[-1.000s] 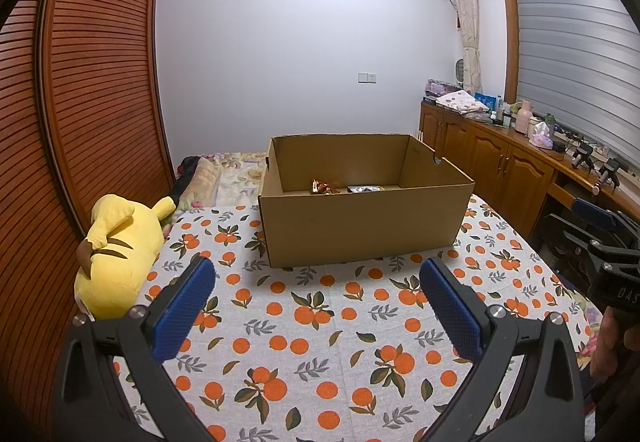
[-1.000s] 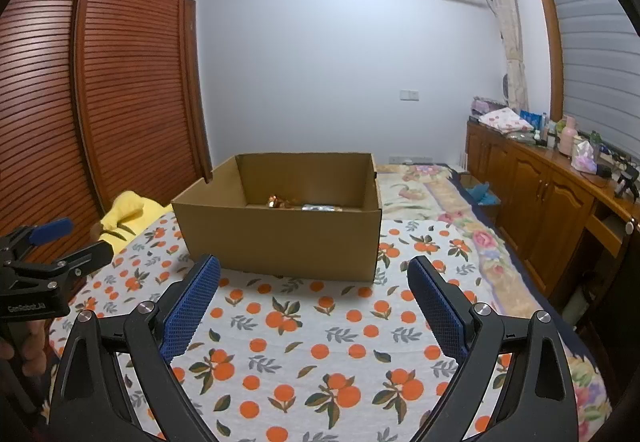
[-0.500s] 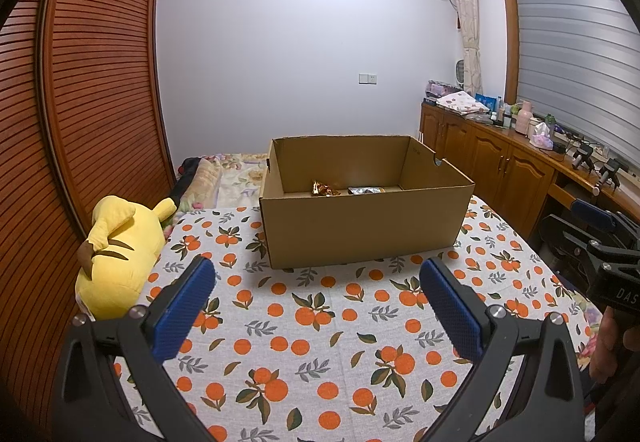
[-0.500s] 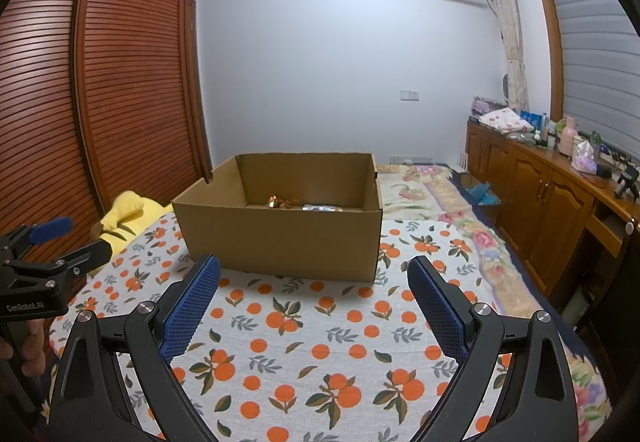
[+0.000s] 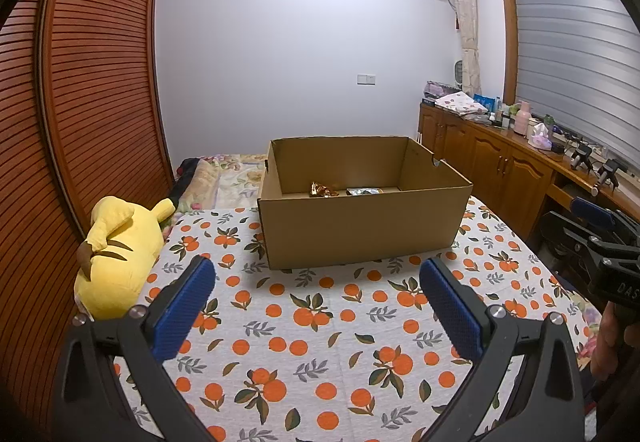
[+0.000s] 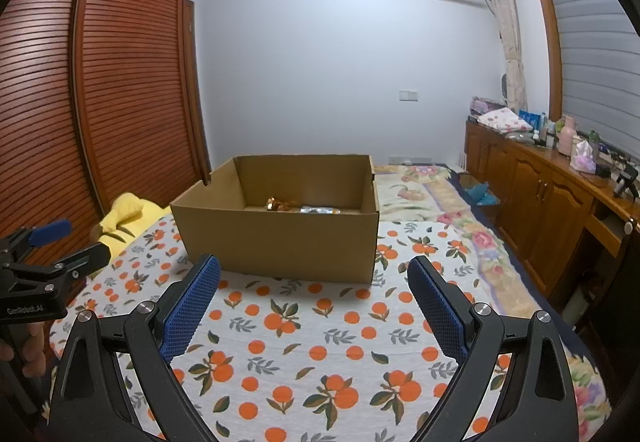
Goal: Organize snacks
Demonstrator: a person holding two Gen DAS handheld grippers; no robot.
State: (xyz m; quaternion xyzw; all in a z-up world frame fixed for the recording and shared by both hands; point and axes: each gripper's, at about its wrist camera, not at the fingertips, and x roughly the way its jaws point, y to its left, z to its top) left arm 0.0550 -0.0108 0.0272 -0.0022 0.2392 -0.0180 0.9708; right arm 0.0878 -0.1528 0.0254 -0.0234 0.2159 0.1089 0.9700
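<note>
An open cardboard box stands on the orange-print cloth; it also shows in the right wrist view. Inside lie a gold-wrapped snack and a silver packet. My left gripper is open and empty, held above the cloth in front of the box. My right gripper is open and empty, also in front of the box. Each gripper shows at the edge of the other's view, the right one and the left one.
A yellow plush toy lies left of the box by the slatted wardrobe. A wooden cabinet with bottles runs along the right. A floral bedspread lies behind the box.
</note>
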